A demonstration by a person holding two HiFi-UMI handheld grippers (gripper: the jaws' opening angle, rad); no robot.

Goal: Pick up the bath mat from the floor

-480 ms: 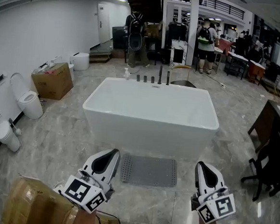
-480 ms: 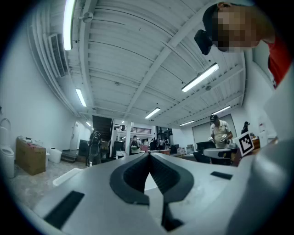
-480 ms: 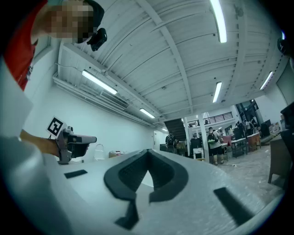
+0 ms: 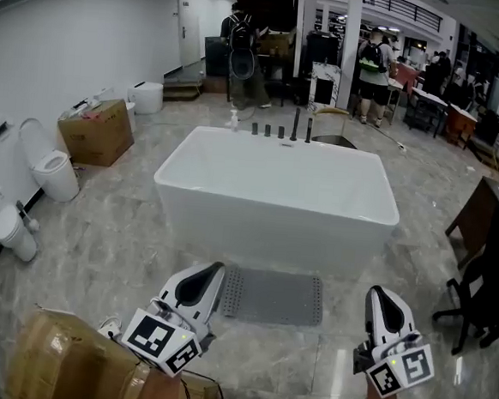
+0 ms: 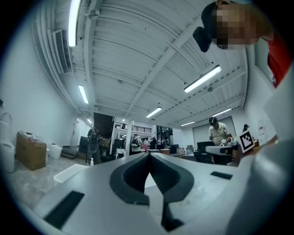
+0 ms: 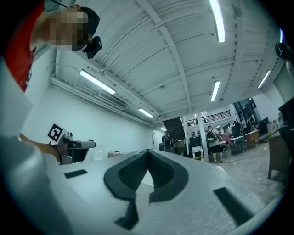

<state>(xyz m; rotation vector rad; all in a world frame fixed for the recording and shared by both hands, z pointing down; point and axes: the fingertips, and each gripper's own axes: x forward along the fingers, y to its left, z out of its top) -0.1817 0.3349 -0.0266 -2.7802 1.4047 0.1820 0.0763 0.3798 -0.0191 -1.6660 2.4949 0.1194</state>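
Grey bath mat (image 4: pixel 273 296) flat, long axis parallel to tub (image 4: pixel 275 201).

Bath mat (image 4: pixel 272 296) lies on floor (image 4: pixel 112 252), centre, just in front of bathtub (image 4: pixel 275 201). Left gripper (image 4: pixel 213 271) is at mat's near-left edge, right gripper (image 4: pixel 378 292) near-right of it, apart. Toilets (image 4: pixel 52 174) along left wall; cardboard box (image 4: pixel 96 131) farther left-back. Carton (image 4: pixel 56 364) near left. Chair (image 4: pixel 483 290) at right. People (image 4: pixel 374 66) far behind tub.
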